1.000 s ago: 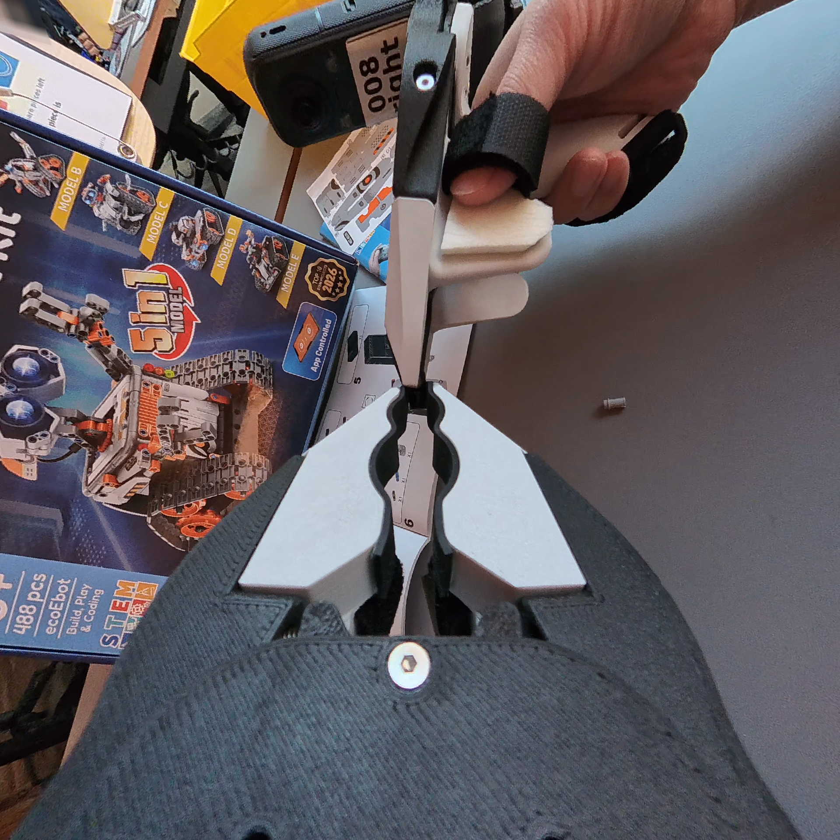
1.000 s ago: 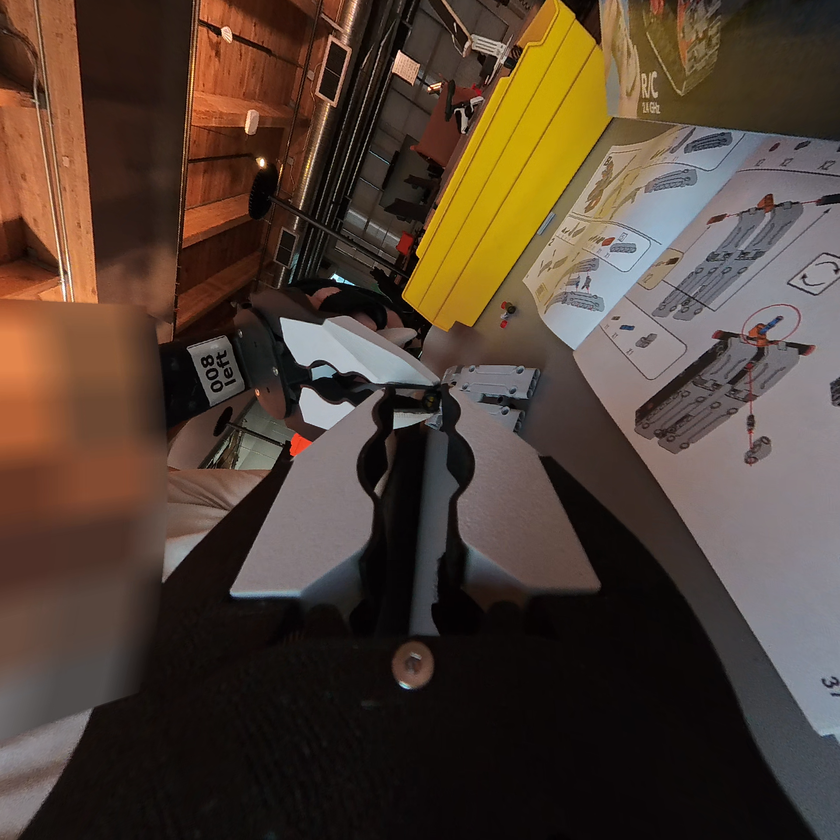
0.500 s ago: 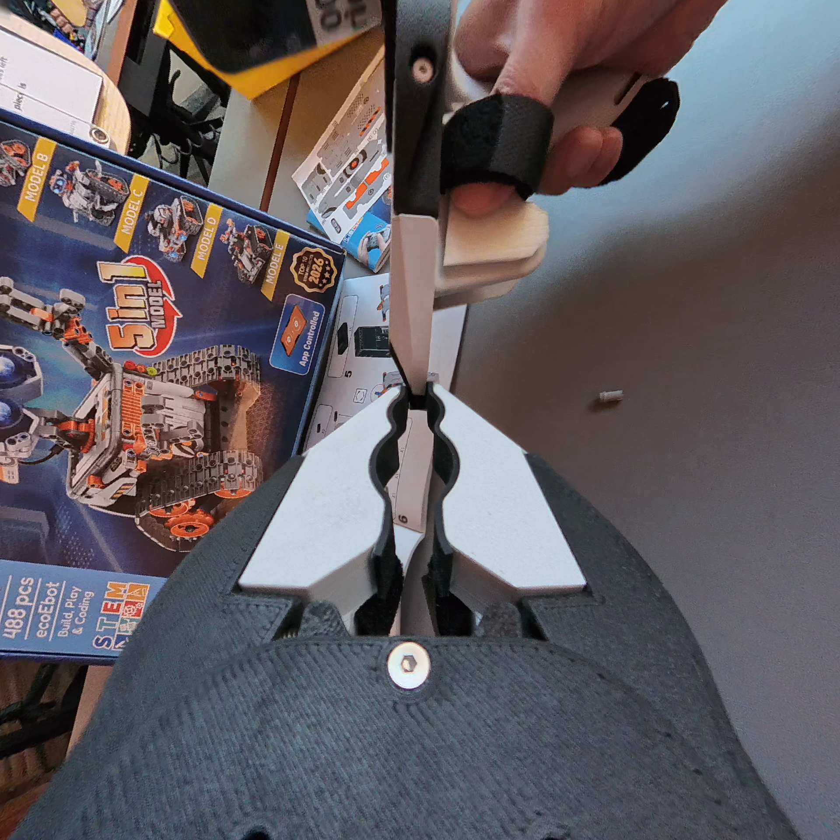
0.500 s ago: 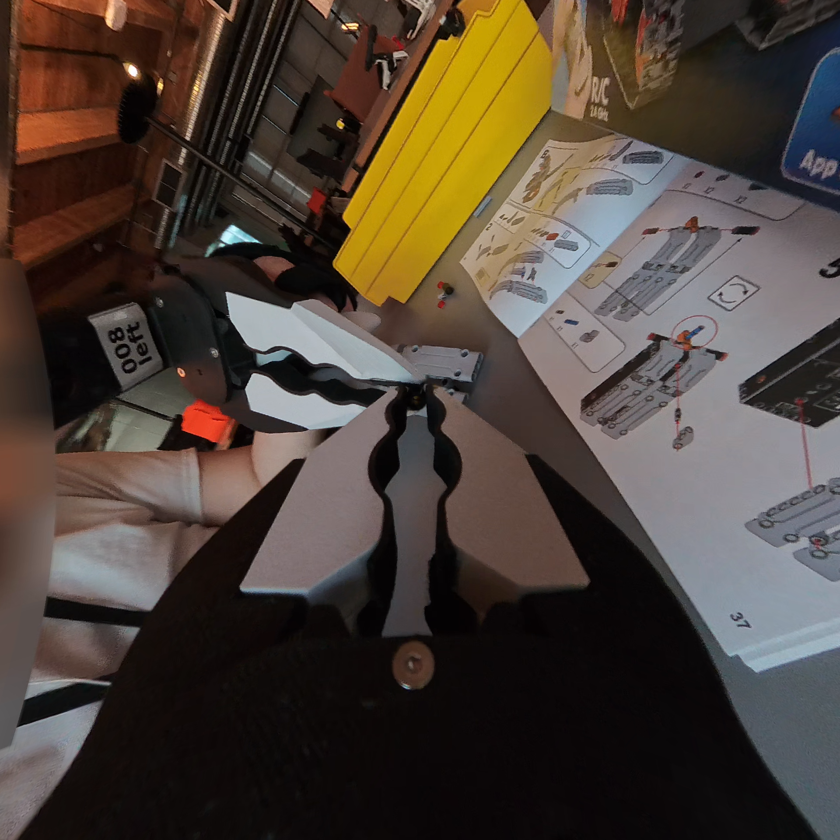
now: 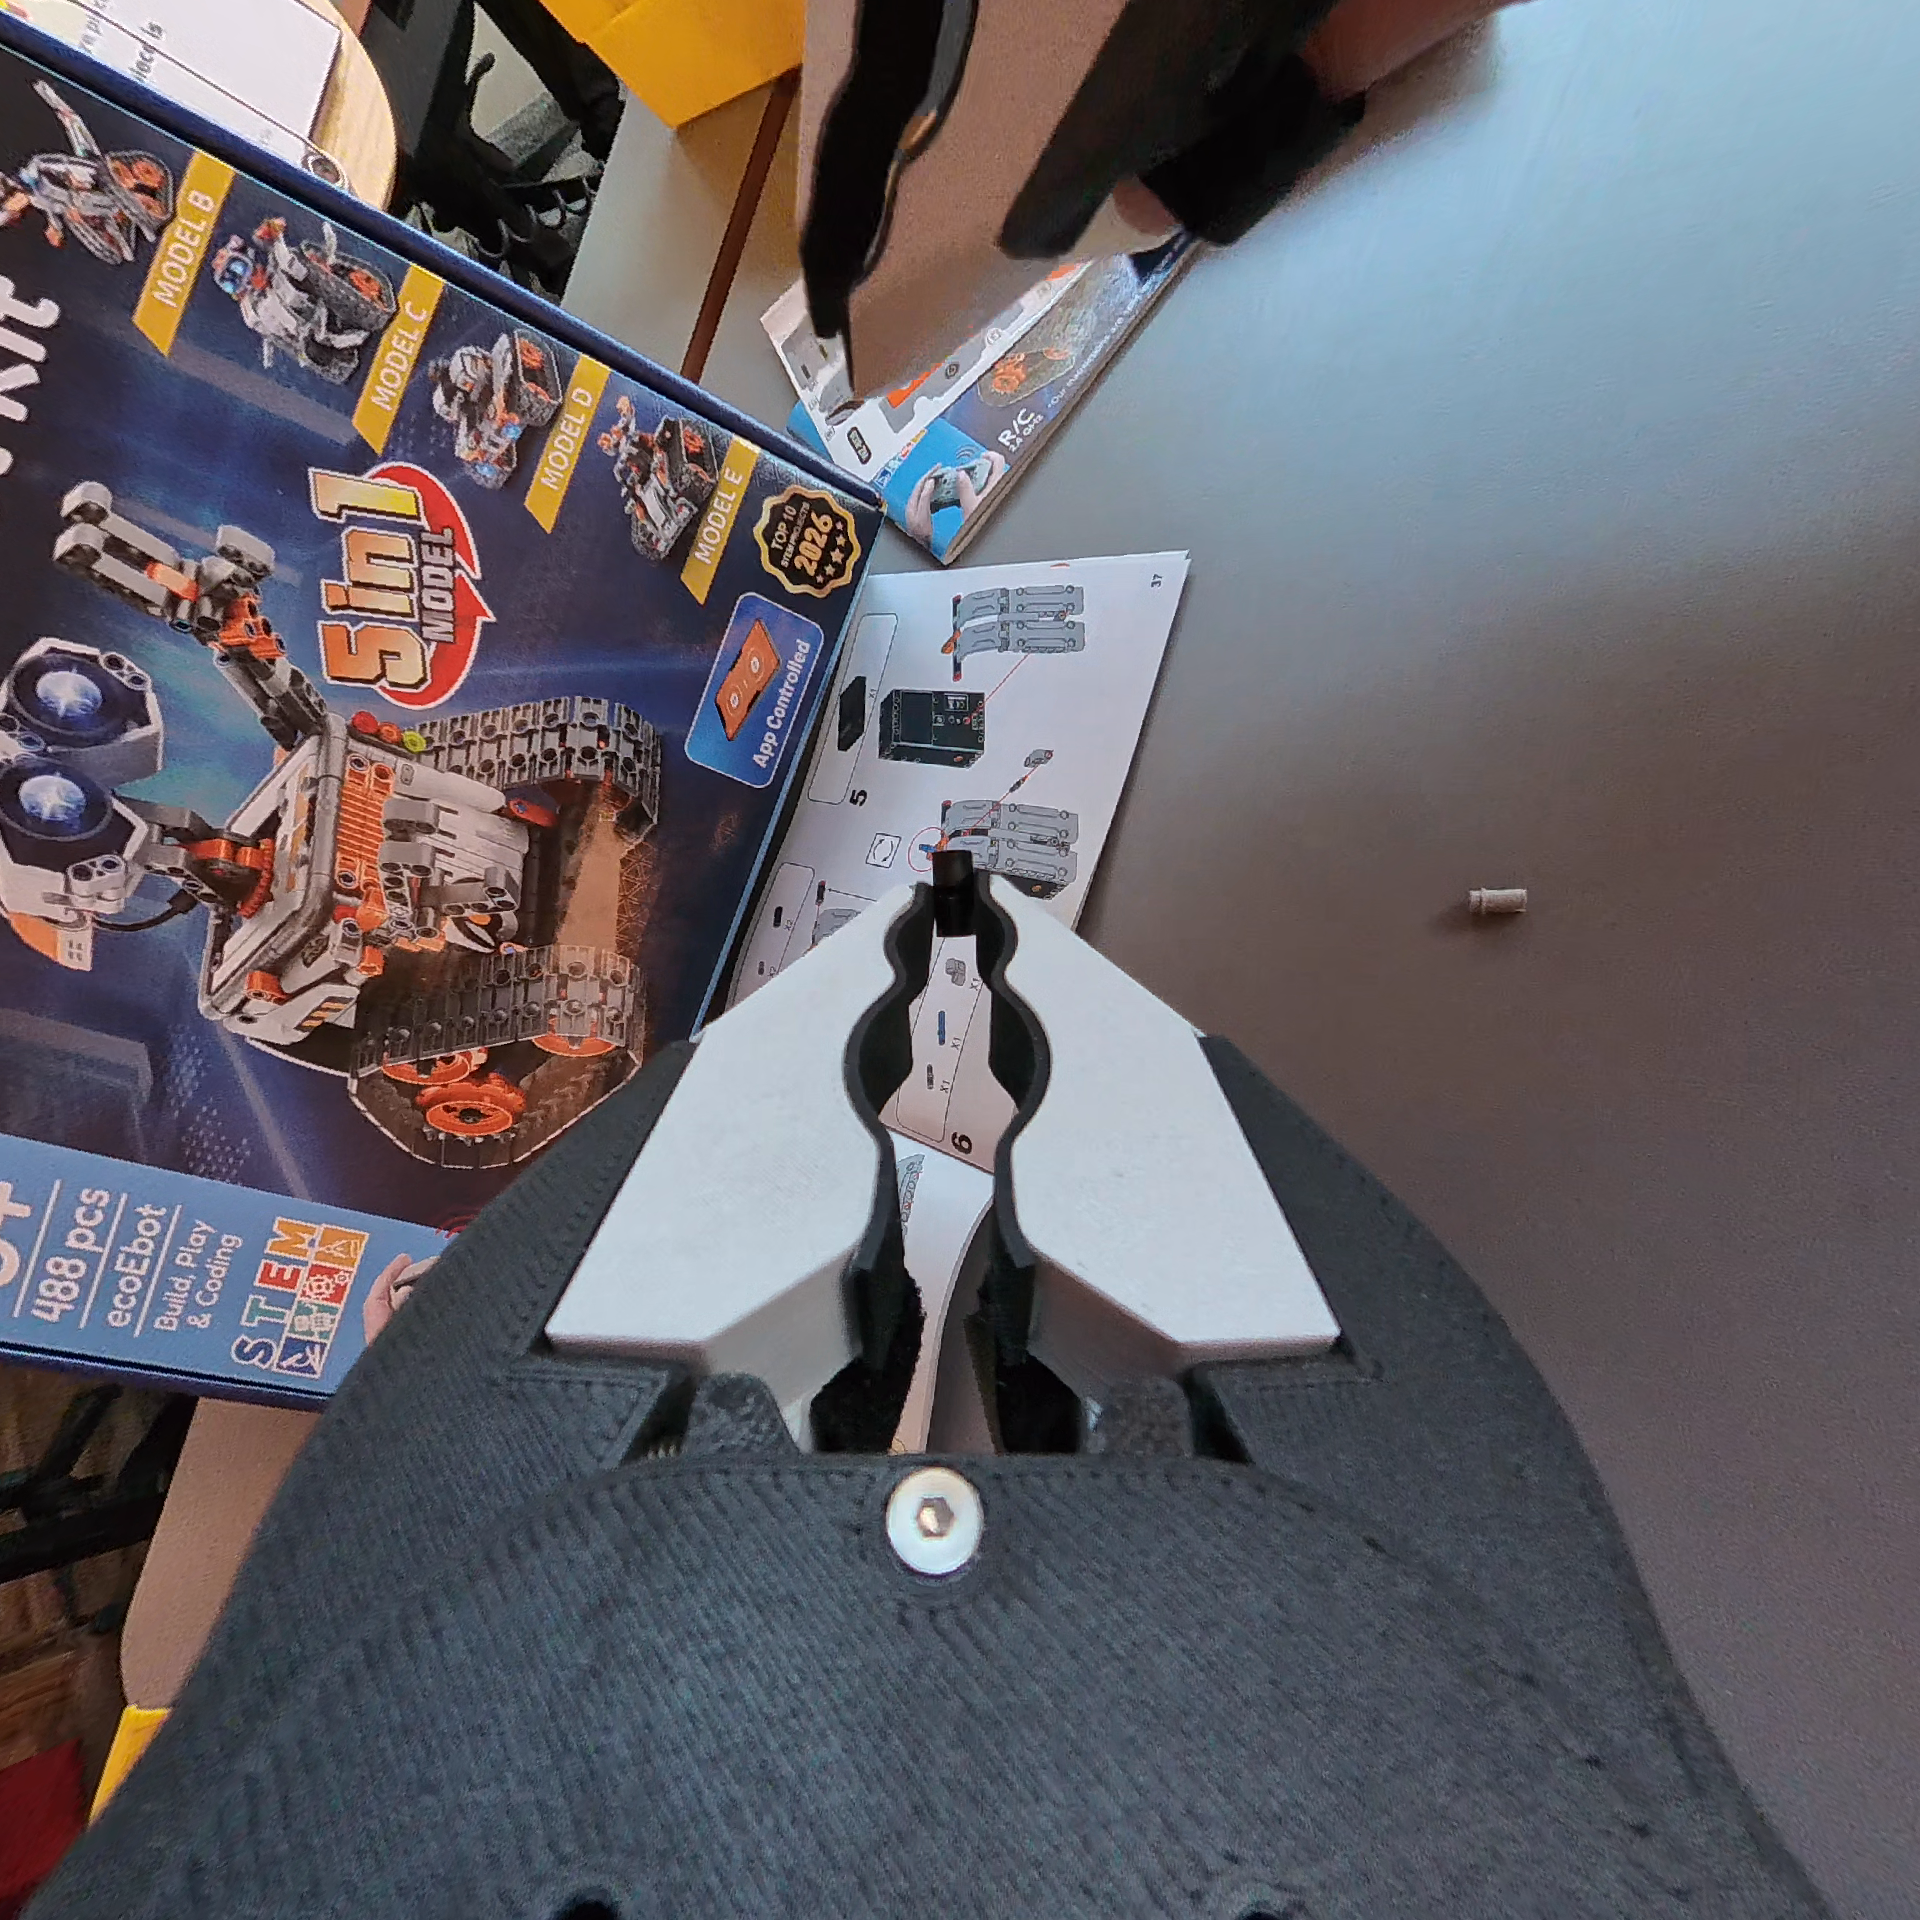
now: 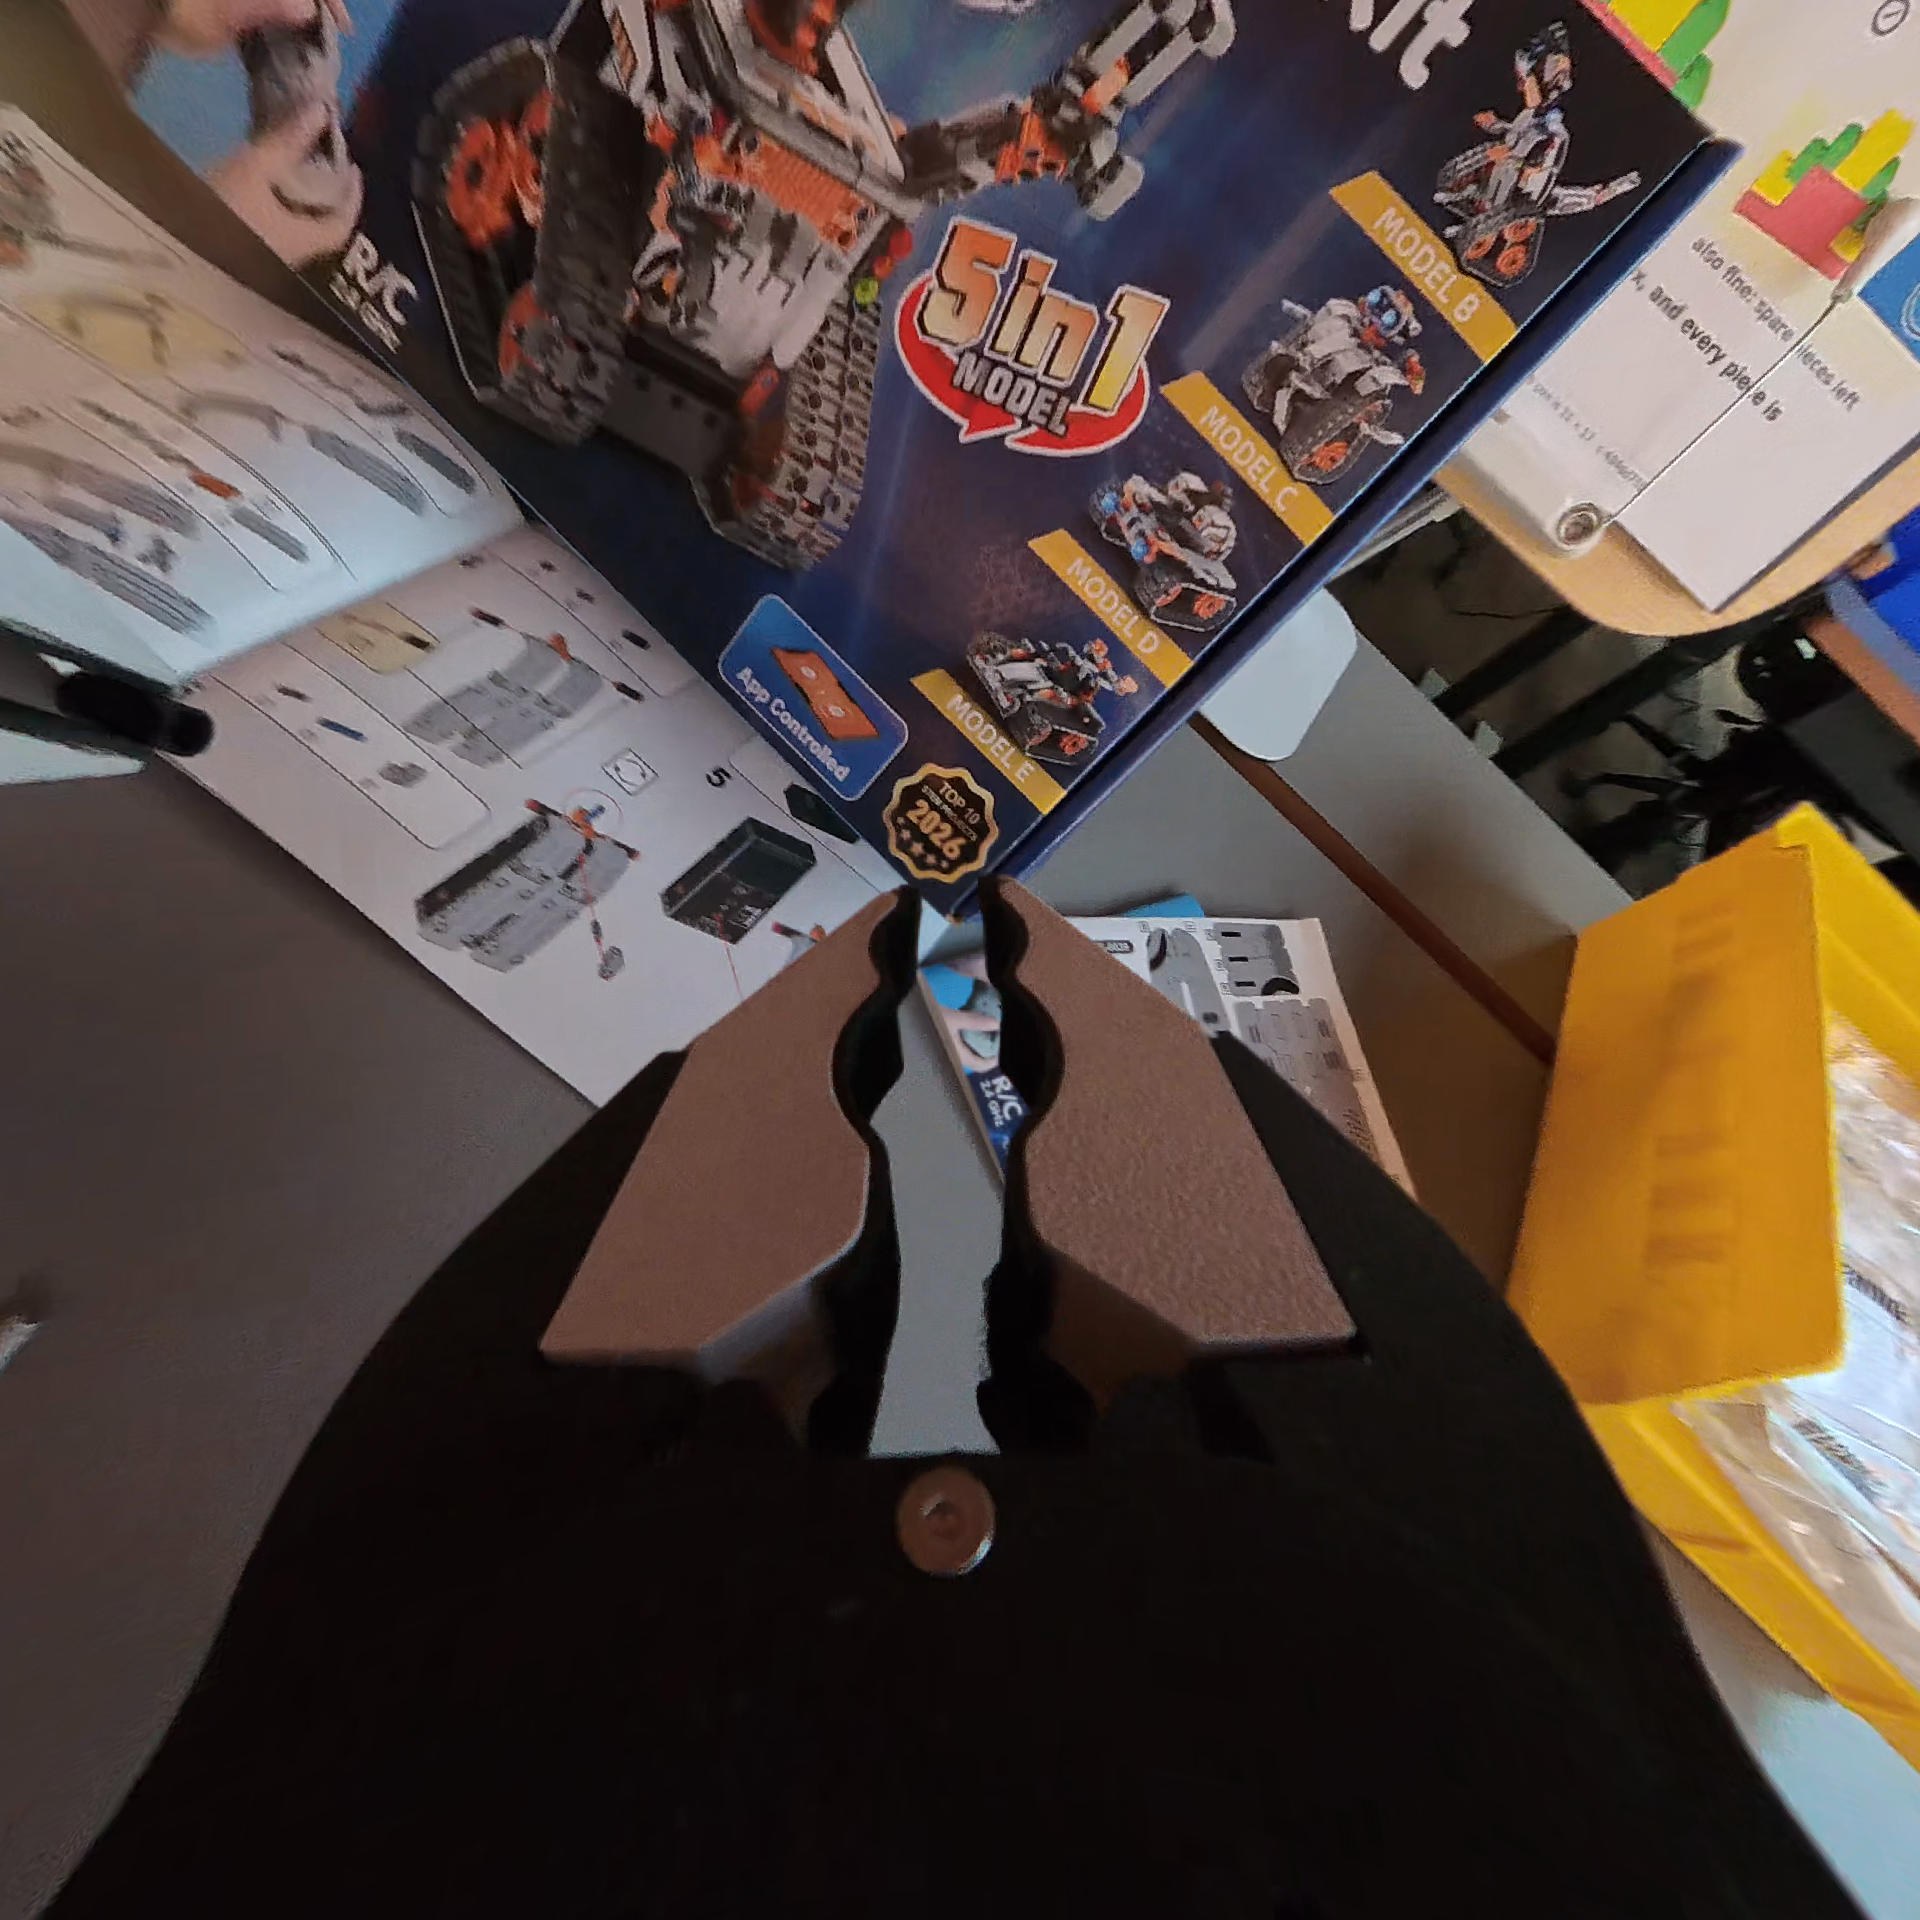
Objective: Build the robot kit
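Observation:
My left gripper [image 5: 951, 902] is shut on a small black peg [image 5: 950, 906] pinched at its fingertips, held above the open instruction booklet [image 5: 1039, 727] on the grey table [image 5: 1558, 623]. My right gripper [image 6: 951, 896] has its jaws slightly apart with nothing between them. It hovers over the corner of the blue construction-kit box [image 6: 935, 416] and a folded leaflet [image 6: 1247, 997]. In the left wrist view the right gripper [image 5: 842, 343] is a dark blur at the top, held by a hand. The left gripper's tip with the peg [image 6: 135, 719] shows blurred at the right wrist view's left edge.
The blue kit box [image 5: 364, 727] lies left of the booklet. A small grey peg [image 5: 1496, 900] lies alone on the table to the right. A yellow bin [image 6: 1683, 1122] with plastic bags stands at the right. A round wooden board with papers [image 6: 1714, 436] sits beyond the box. The gap from one gripper's tips to the other's is roughly 12 cm.
The right gripper has let go at the left gripper's tips and swung up and away toward the box. The black peg stays in my left gripper, which has barely moved.

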A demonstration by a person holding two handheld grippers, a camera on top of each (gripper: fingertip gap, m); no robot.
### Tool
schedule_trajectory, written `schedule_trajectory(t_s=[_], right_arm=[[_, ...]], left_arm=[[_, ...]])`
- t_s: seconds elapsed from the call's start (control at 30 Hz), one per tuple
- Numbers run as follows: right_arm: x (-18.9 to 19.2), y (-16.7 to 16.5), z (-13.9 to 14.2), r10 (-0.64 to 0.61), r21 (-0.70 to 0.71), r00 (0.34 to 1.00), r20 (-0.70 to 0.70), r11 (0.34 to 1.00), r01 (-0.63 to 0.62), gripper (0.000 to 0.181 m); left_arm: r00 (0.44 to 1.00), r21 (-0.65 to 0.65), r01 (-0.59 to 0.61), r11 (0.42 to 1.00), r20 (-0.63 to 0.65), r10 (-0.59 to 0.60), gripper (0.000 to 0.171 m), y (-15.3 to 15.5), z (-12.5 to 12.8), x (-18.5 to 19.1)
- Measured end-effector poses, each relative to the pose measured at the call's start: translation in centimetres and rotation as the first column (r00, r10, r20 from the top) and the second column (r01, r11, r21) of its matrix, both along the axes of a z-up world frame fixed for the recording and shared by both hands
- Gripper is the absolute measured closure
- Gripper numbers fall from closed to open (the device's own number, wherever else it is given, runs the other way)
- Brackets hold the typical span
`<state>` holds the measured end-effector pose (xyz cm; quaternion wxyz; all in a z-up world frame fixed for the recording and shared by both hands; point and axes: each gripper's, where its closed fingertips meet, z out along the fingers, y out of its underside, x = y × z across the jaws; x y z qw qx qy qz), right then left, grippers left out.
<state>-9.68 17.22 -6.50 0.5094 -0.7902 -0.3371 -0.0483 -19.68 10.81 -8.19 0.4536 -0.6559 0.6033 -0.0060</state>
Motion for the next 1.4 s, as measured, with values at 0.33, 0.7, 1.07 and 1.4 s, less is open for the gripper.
schedule_trajectory(t_s=[0.33, 0.7, 1.07, 1.4], right_arm=[[0.1, -0.1, -0.1, -0.008, 0.019, 0.997, 0.071, 1.0, 0.007, 0.17], [-0.6, -0.3, -0.6, 0.038, 0.009, 0.996, 0.081, 0.999, -0.038, 0.166], [-7.8, -7.1, 3.7, 0.232, -0.158, 0.406, -0.884, 0.67, -0.726, 0.156], [-9.5, -8.6, 1.3, 0.057, -0.303, 0.391, -0.919, 0.532, -0.791, 0.168]], left_arm=[[1.0, -0.015, -0.005, 1.0, 0.014, 0.005, 0.166, 0.1, -0.1, -0.1], [0.999, -0.023, 0.0, 1.0, 0.037, 0.001, 0.166, 0.0, 0.2, -0.1], [0.965, -0.049, 0.113, 0.992, 0.245, -0.097, 0.166, -1.9, 3.6, 1.3], [0.973, -0.026, 0.147, 0.989, 0.182, -0.14, 0.165, -2.5, 2.7, 1.8]])
